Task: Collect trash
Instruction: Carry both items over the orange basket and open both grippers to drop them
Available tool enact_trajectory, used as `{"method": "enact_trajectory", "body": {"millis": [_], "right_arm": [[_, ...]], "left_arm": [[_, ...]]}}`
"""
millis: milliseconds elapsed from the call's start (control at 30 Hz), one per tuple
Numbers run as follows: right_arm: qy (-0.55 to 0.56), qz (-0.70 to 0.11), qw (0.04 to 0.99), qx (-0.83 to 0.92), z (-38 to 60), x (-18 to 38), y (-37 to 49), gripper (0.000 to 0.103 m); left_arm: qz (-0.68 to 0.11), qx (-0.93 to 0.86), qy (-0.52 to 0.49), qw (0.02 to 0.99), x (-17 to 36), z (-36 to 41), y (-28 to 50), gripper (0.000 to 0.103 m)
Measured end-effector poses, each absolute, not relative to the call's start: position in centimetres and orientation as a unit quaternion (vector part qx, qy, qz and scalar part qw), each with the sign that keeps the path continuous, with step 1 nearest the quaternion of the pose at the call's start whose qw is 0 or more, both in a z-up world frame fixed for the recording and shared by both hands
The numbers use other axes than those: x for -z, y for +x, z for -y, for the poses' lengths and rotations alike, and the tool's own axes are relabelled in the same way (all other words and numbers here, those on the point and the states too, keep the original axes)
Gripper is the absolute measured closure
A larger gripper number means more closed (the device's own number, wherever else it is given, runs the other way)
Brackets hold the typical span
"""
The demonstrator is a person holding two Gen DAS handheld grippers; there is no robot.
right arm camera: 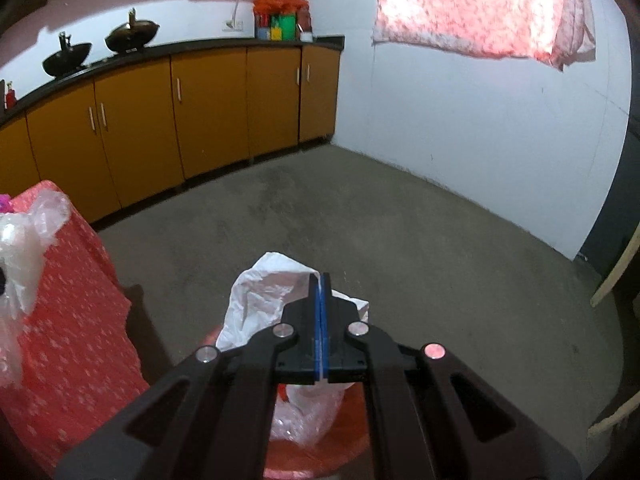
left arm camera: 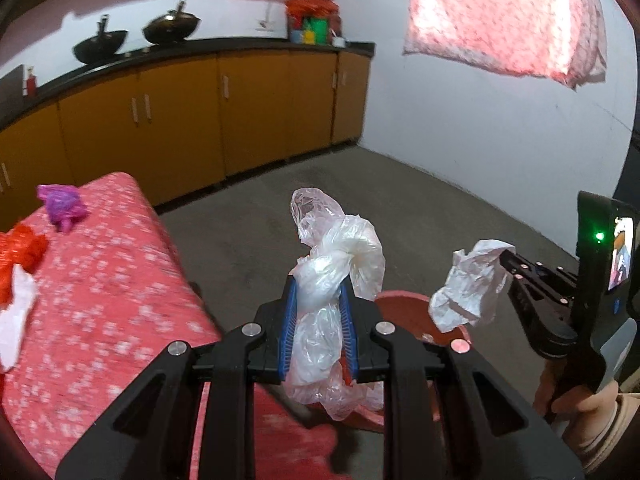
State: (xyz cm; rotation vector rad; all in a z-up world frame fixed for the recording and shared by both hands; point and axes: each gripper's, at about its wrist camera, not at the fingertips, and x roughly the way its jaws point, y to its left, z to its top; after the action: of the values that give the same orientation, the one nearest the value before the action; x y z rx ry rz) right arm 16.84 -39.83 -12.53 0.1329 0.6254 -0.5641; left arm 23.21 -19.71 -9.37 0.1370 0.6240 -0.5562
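Evidently for dropping, left gripper (left arm camera: 319, 286) clamps clear plastic bag (left arm camera: 332, 248), right gripper (right arm camera: 320, 280) pinches white wrapper (right arm camera: 260, 292), above red bin (left arm camera: 404, 306).

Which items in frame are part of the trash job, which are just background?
Job:
- clear plastic bag clamped in left tongs
- white crumpled bag clamped in right tongs
- red bin below both
- purple wrapper and orange scrap on the red tablecloth

Background:
- two black woks
- yellow cabinets
- hanging pink cloth
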Motion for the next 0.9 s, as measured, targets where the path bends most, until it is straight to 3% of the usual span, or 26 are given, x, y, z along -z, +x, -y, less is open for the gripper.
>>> {"method": "enact_trajectory", "body": {"millis": [900], "right_arm": [[0.107, -0.369, 0.882, 0.271, 44.7, 18.9, 18.6, 0.101]], "left_arm": [[-0.396, 0.290, 0.136, 0.861, 18.3, 29.8, 24.4, 0.081]]}}
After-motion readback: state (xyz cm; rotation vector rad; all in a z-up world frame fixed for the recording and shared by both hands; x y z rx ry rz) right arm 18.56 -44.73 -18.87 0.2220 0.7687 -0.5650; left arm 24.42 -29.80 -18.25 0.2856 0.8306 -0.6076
